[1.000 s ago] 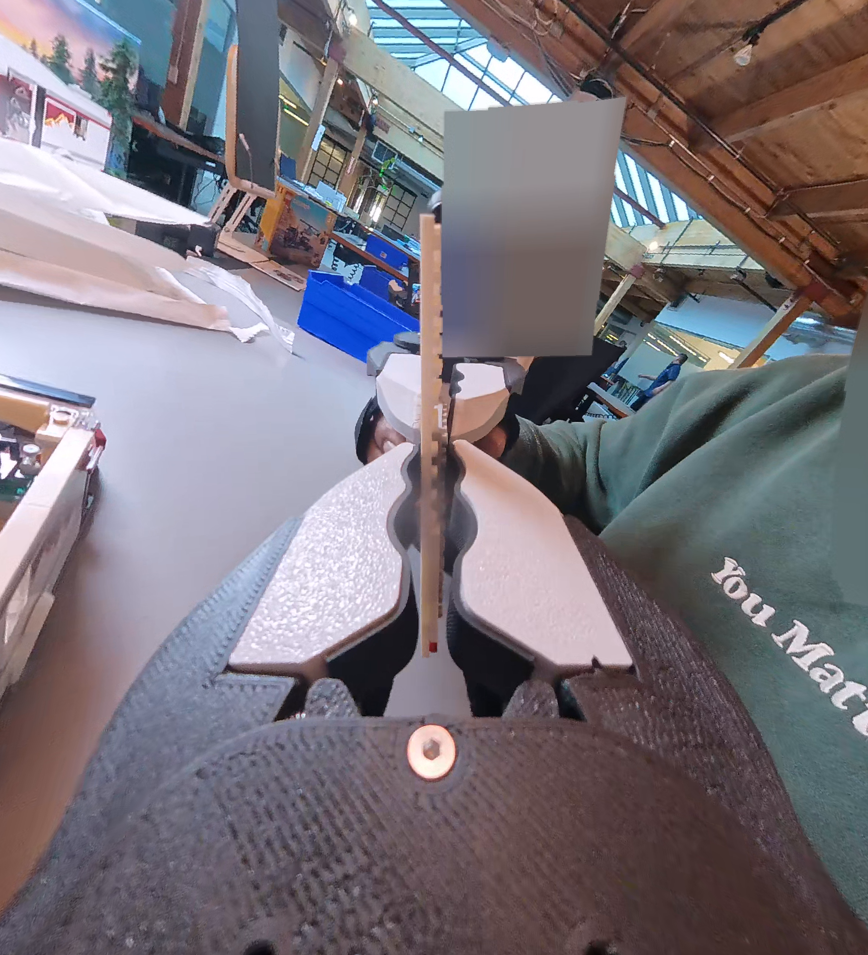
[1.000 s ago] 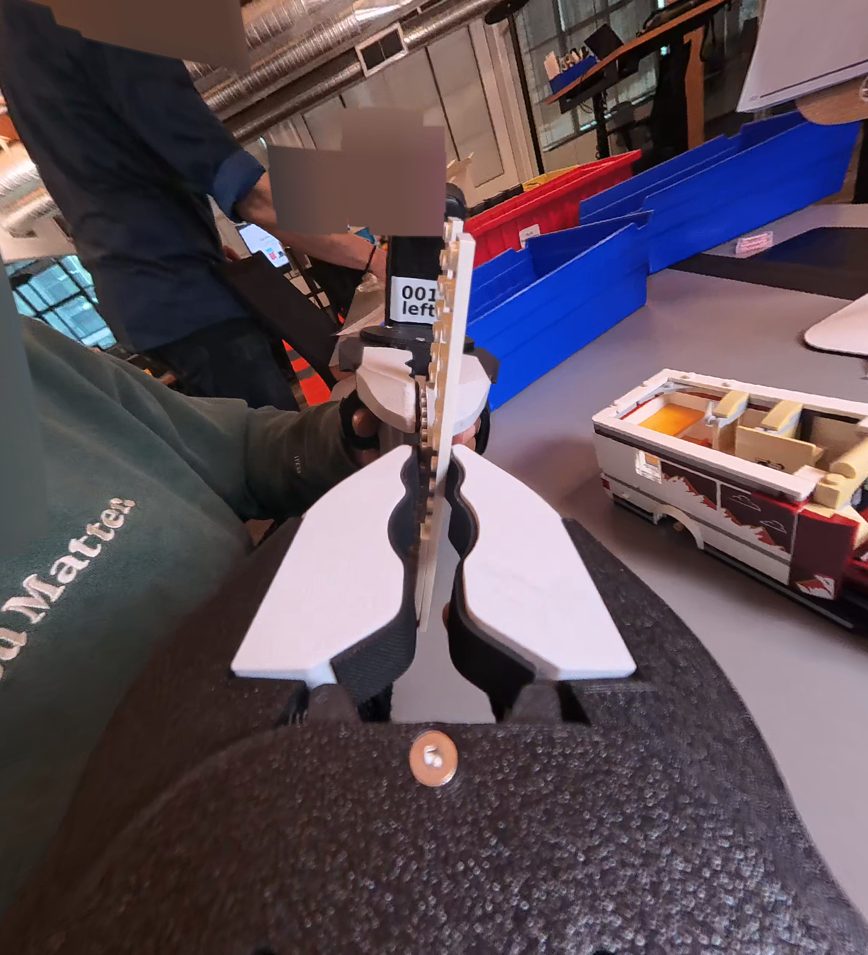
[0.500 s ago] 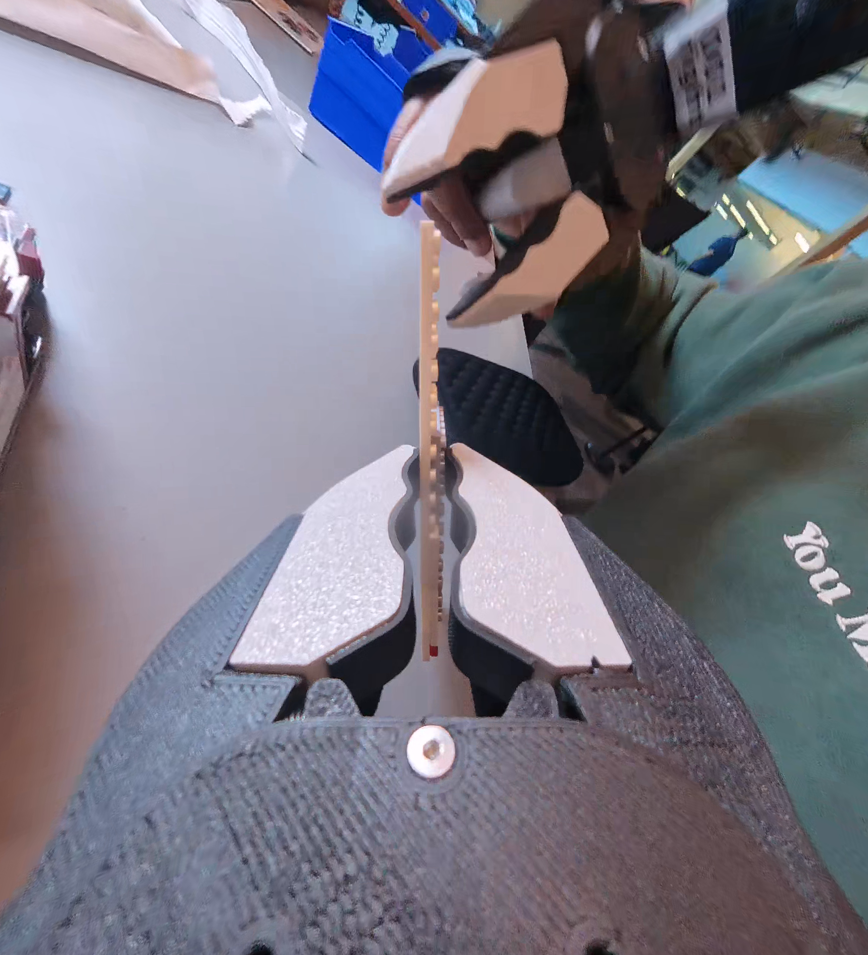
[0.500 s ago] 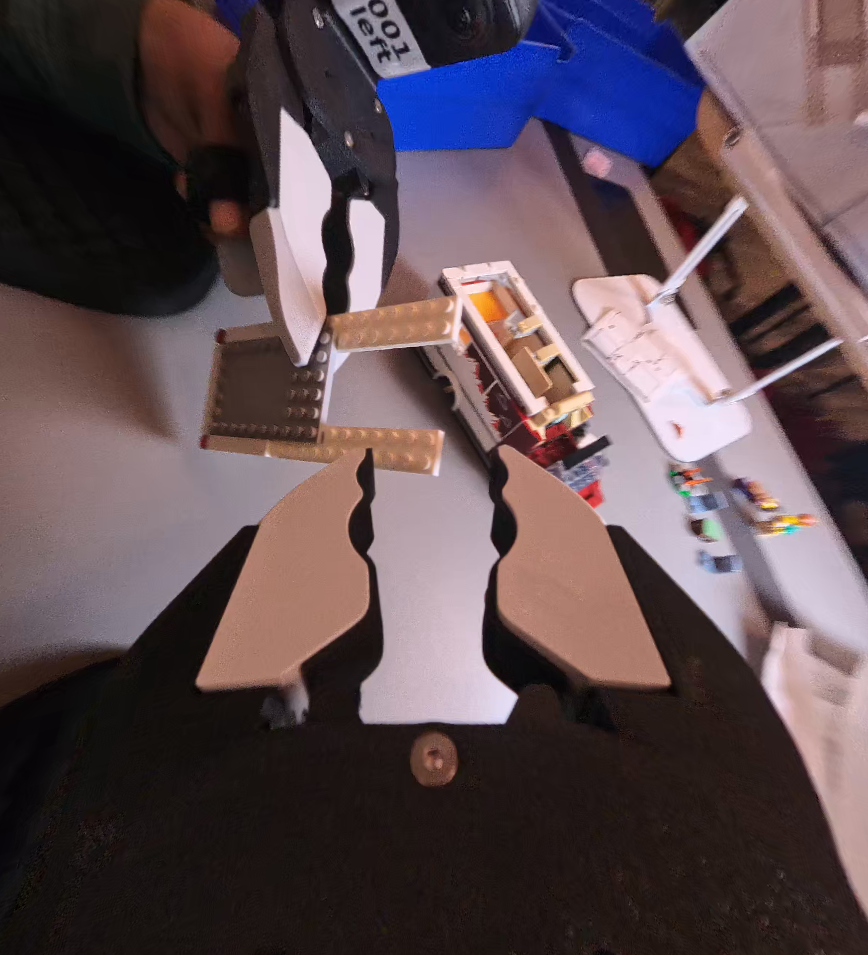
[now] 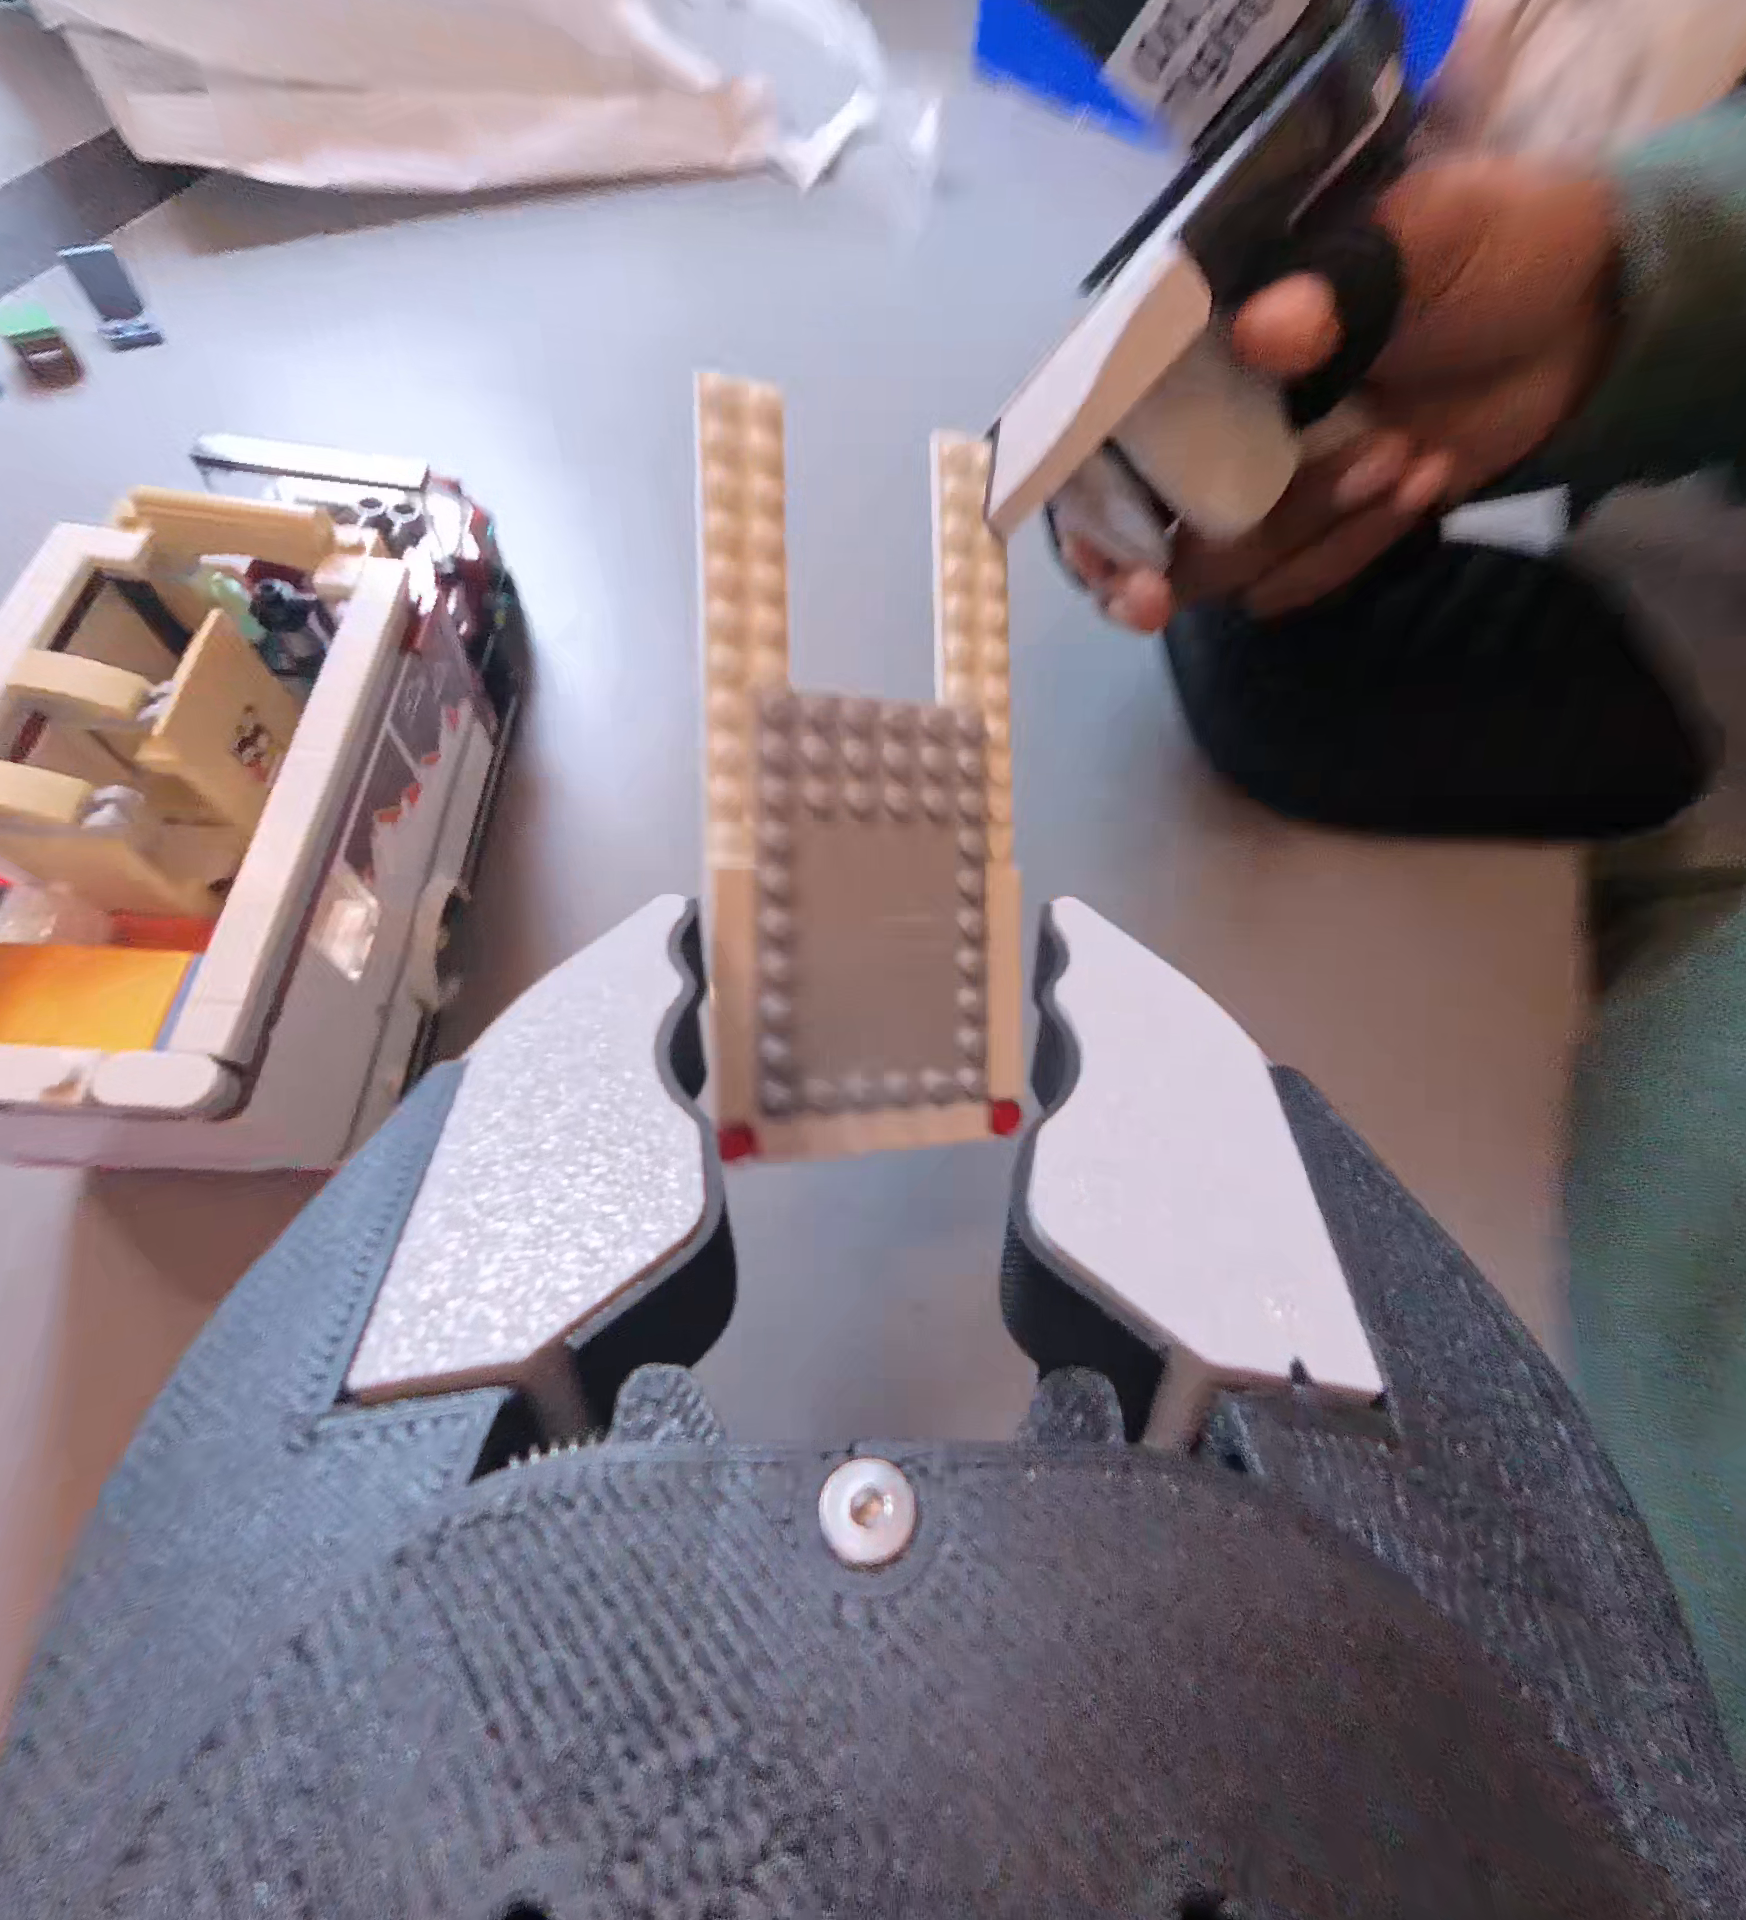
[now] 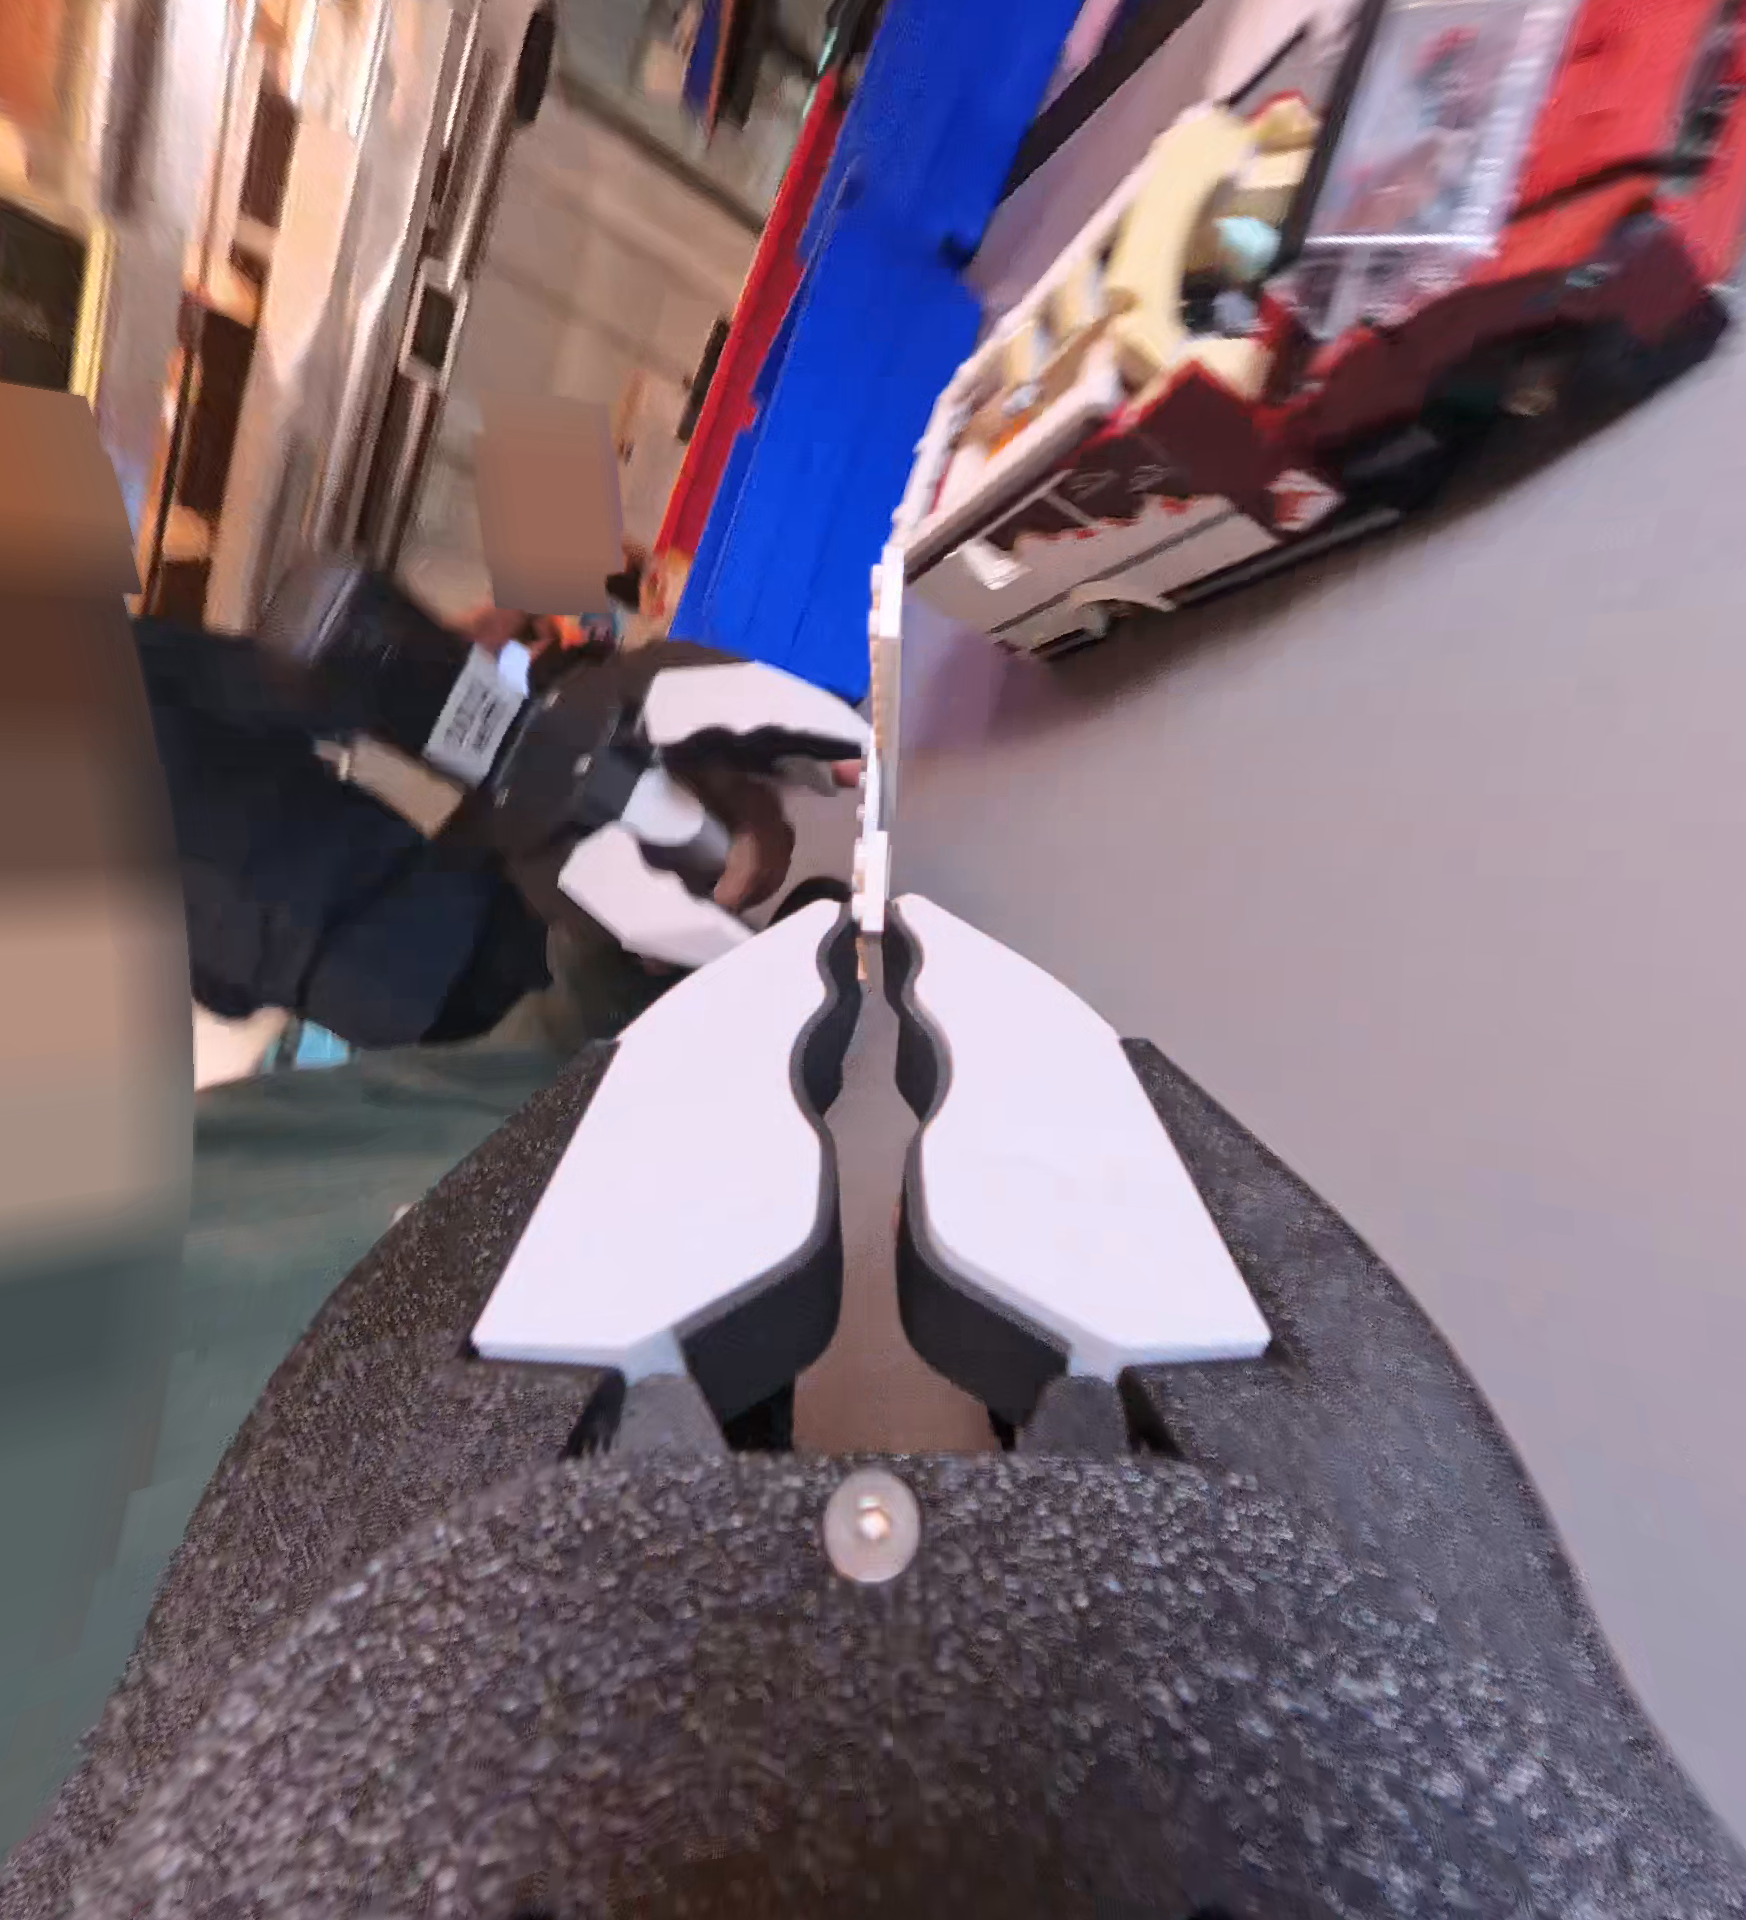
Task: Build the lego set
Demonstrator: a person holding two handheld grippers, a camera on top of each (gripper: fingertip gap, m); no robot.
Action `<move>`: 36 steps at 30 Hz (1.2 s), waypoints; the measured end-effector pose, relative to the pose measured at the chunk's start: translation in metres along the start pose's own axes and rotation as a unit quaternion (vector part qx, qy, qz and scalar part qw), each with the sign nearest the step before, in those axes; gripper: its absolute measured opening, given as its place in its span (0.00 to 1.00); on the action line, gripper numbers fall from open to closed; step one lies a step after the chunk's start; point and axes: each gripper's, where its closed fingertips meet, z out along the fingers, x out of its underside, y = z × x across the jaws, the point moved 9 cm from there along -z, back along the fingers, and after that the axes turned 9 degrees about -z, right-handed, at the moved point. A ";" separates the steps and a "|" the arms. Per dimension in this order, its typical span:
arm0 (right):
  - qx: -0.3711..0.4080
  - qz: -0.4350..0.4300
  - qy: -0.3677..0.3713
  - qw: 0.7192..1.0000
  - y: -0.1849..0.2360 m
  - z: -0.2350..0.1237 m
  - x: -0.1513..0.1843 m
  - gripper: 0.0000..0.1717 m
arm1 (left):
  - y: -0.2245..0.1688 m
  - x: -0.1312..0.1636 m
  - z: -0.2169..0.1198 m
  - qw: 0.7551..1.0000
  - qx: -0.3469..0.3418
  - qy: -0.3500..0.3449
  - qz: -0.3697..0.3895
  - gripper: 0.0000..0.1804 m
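Gripping the tan-and-grey brick plate (image 6: 879, 748) edge-on above the table (image 6: 1368, 935), the right gripper (image 6: 874, 920) bore a blurred label while the left gripper (image 5: 864, 977) gaped around it, seemingly untouching.

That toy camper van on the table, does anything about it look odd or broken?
The toy camper van has no roof, so its seats and orange floor show. A tan and grey studded plate is off it, pinched edge-on in the right gripper, between the left gripper's open jaws.
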 end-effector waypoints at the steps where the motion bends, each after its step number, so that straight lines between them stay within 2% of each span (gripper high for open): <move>1: 0.013 0.015 -0.013 1.000 -0.002 -0.001 0.004 0.02 | -0.004 0.003 0.004 0.999 -0.032 0.021 0.024 0.39; 4: 0.024 0.041 -0.042 0.998 0.001 0.001 0.012 0.02 | -0.005 0.013 0.020 0.990 -0.096 0.078 0.072 0.48; 6: 0.024 0.048 -0.062 0.997 0.005 0.002 0.014 0.02 | -0.003 0.019 0.028 0.985 -0.099 0.116 0.085 0.48; 7: 0.028 0.045 -0.067 0.996 0.006 0.001 0.015 0.02 | -0.004 0.021 0.029 0.984 -0.095 0.124 0.091 0.44; 9: 0.030 0.034 -0.058 0.997 0.007 -0.001 0.017 0.02 | -0.005 0.019 0.028 0.982 -0.099 0.118 0.109 0.43; 12: 0.048 -0.048 -0.010 0.998 0.011 -0.006 0.014 0.05 | -0.005 0.018 0.026 0.979 -0.077 0.140 0.123 0.43; 14: 0.071 -0.134 0.027 0.988 0.016 -0.012 0.003 0.16 | -0.004 0.016 0.025 0.980 -0.043 0.154 0.117 0.43; 16: 0.111 -0.258 0.071 0.957 0.022 -0.019 -0.009 0.21 | -0.001 0.015 0.023 0.978 -0.014 0.172 0.115 0.43; 19: 0.117 -0.424 0.134 0.888 0.037 -0.014 -0.013 0.26 | 0.005 0.014 0.024 0.972 0.014 0.201 0.122 0.43; 23: 0.122 -0.542 0.253 0.792 0.035 0.010 0.002 0.40 | 0.011 0.017 0.030 0.960 0.032 0.237 0.146 0.43; 25: 0.117 -0.569 0.298 0.757 0.030 0.023 0.011 0.44 | 0.012 0.020 0.034 0.957 0.037 0.245 0.153 0.43; 28: 0.105 -0.567 0.335 0.745 0.020 0.037 0.014 0.49 | 0.013 0.022 0.035 0.958 0.052 0.231 0.163 0.43; 31: 0.094 -0.546 0.359 0.751 0.010 0.043 0.008 0.51 | 0.014 0.023 0.034 0.957 0.061 0.217 0.181 0.43; 36: 0.099 -0.526 0.401 0.743 0.002 0.050 0.008 0.44 | 0.022 0.024 0.029 0.964 0.042 0.191 0.180 0.43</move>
